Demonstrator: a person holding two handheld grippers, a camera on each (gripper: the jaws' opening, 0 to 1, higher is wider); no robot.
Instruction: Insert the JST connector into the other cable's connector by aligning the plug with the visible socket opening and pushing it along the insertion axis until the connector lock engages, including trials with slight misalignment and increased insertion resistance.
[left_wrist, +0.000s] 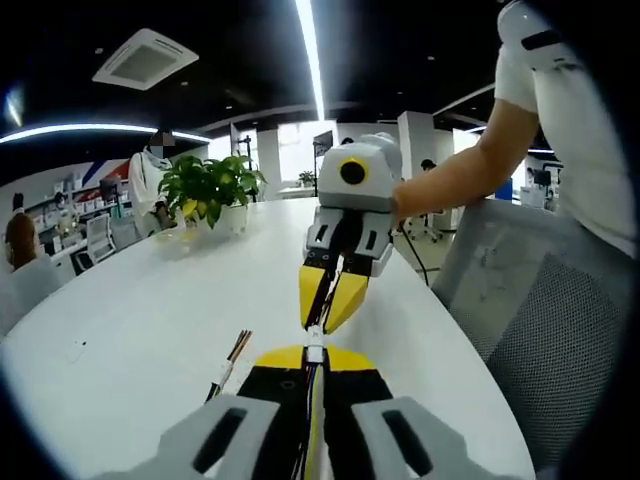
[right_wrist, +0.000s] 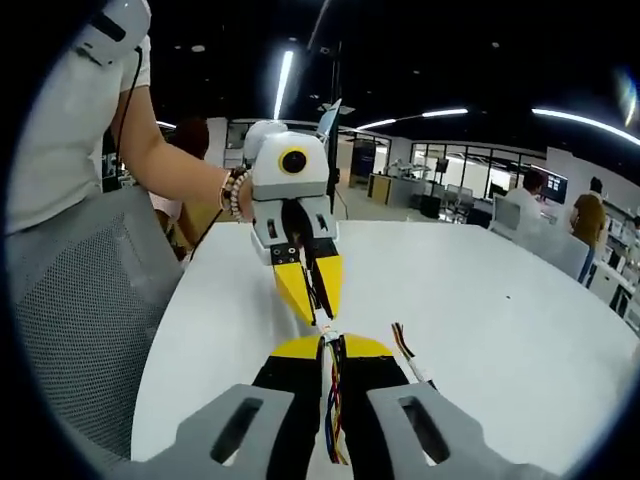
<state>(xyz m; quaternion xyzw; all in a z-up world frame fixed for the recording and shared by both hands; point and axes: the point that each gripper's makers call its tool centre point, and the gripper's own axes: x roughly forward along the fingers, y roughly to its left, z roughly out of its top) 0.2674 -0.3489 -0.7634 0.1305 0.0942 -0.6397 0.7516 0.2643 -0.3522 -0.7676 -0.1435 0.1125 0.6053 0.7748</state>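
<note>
Both grippers' jaws pinch cable ends, left gripper (left_wrist: 312, 372) meeting right gripper (left_wrist: 330, 318) at 12 o'clock, connectors (left_wrist: 315, 352) touching. Mating seems underway over the table (left_wrist: 150, 310); next needs a straight push until the lock clicks.

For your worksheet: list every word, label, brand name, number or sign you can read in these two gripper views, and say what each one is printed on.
None can be read.
White table, both cables and both grippers: no print visible.
Back-wall shelves and panels in the left gripper view: coloured shapes, too small and blurred to read.
Distant screens in the right gripper view: too small to read.
</note>
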